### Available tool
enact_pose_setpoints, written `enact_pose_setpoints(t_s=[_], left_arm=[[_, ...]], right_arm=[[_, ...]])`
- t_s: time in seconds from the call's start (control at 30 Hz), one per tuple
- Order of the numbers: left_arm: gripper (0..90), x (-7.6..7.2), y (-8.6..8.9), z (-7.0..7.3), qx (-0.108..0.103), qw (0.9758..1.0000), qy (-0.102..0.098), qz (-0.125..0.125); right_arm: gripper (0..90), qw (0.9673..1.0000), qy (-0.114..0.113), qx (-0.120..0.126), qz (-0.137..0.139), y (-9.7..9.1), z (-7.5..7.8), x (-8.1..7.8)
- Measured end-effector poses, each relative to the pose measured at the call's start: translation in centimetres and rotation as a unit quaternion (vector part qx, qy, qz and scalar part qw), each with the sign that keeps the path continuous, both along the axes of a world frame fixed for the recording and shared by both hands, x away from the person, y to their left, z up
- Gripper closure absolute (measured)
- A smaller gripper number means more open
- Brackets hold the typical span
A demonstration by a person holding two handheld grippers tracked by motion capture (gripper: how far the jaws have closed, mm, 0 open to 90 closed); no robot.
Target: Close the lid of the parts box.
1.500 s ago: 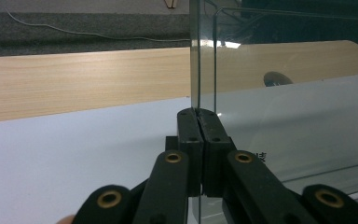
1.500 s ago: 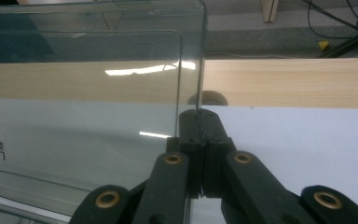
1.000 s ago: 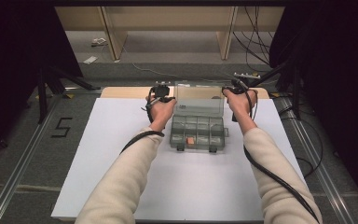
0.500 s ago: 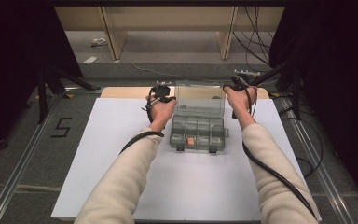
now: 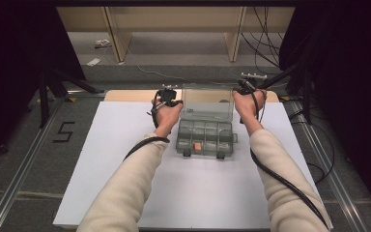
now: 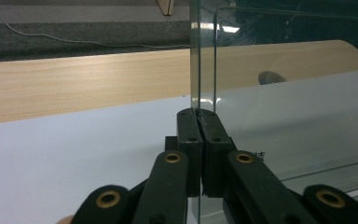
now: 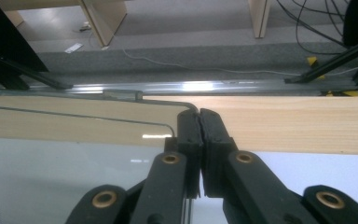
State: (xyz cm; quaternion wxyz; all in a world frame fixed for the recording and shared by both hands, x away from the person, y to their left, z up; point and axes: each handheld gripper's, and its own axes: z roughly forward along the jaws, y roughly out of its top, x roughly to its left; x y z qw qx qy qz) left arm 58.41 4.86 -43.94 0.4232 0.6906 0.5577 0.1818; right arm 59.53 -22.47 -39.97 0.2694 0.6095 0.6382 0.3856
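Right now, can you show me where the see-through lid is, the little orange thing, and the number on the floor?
clear lid [image 5: 207, 101], high view, middle of the raised panel.
orange piece [image 5: 197, 146], high view, its top, in a front compartment of the box.
number 5 [image 5: 64, 131], high view, middle of the floor marking.

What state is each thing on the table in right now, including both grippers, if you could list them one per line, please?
Compartment box: open, flat on the white sheet.
Clear lid: raised upright, held at both side edges.
Left gripper: shut on the lid's edge.
Right gripper: shut on the lid's other edge.
Small orange item: lying in a front compartment.
Front latches: undone.
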Motion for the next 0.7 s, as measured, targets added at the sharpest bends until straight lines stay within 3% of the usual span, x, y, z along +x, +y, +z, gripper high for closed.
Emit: enact_pose_setpoints(t_s=[0.23, 0.37, 0.47, 0.57, 0.7], left_arm=[[86.0, 0.4, 0.4, 0.3, -0.011, 0.9997, 0.002, -0.019], [68.7, 1.0, 0.5, 1.3, -0.014, 0.9995, -0.018, -0.020], [60.7, 1.4, 0.6, 2.4, -0.009, 0.9992, -0.036, -0.018], [60.2, 1.6, 0.7, 3.2, -0.016, 0.9983, -0.054, -0.016], [65.9, 1.8, 1.0, 3.6, -0.019, 0.9979, -0.060, -0.015]], right_arm=[[88.9, 1.0000, -0.008, 0.001, -0.003, 0.0, 0.2, -0.6], [89.0, 0.9999, -0.013, 0.001, 0.000, -0.1, 0.3, -1.0], [89.0, 0.9998, -0.019, 0.002, 0.002, -0.2, 0.4, -1.3], [89.0, 0.9996, -0.027, 0.004, 0.006, -0.2, 0.5, -1.7], [89.0, 0.9994, -0.033, 0.006, 0.009, -0.3, 0.5, -2.1]])
